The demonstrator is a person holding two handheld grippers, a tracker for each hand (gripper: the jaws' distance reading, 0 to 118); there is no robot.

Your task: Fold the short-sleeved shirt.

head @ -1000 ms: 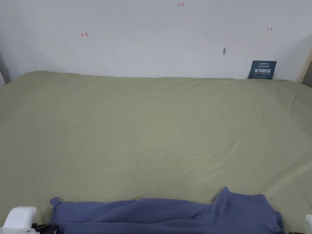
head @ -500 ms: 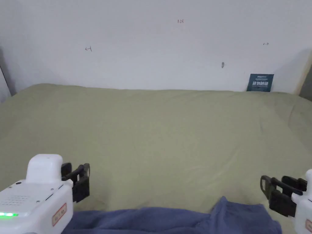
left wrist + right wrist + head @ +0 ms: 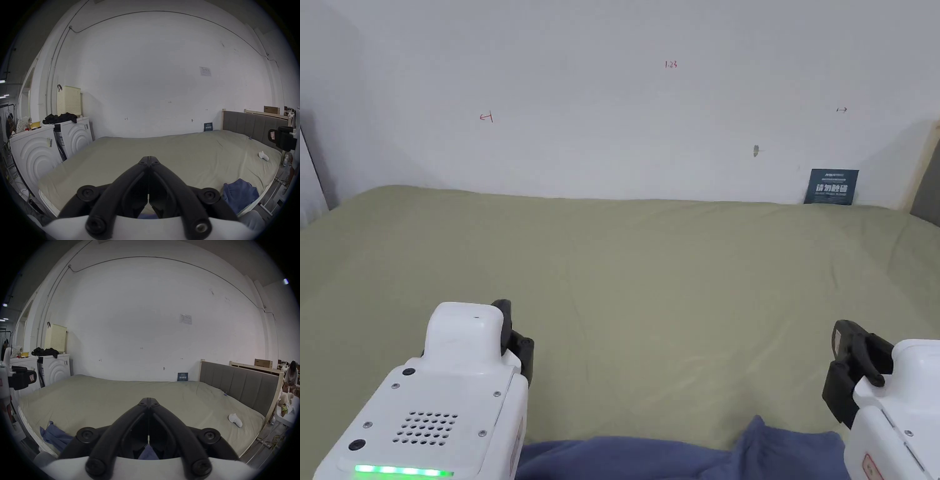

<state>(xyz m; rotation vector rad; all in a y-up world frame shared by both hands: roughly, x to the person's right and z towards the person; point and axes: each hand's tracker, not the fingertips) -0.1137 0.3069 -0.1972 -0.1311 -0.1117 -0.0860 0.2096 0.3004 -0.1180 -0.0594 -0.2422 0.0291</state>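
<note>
Head view: the blue shirt point(image 3: 681, 455) lies bunched at the near edge of the green bed point(image 3: 650, 281). Above it the left gripper point(image 3: 149, 160) and right gripper point(image 3: 148, 400) hover, jaws pressed together, empty. Beyond stands a white wall point(image 3: 612, 94).

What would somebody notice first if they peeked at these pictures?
Probably the two big white tools, the left tool and right tool, held up over the wide green bed, both with jaws closed on nothing. Next, the crumpled blue shirt at the bed's near edge, below them. A small white thing lies near the headboard.
</note>
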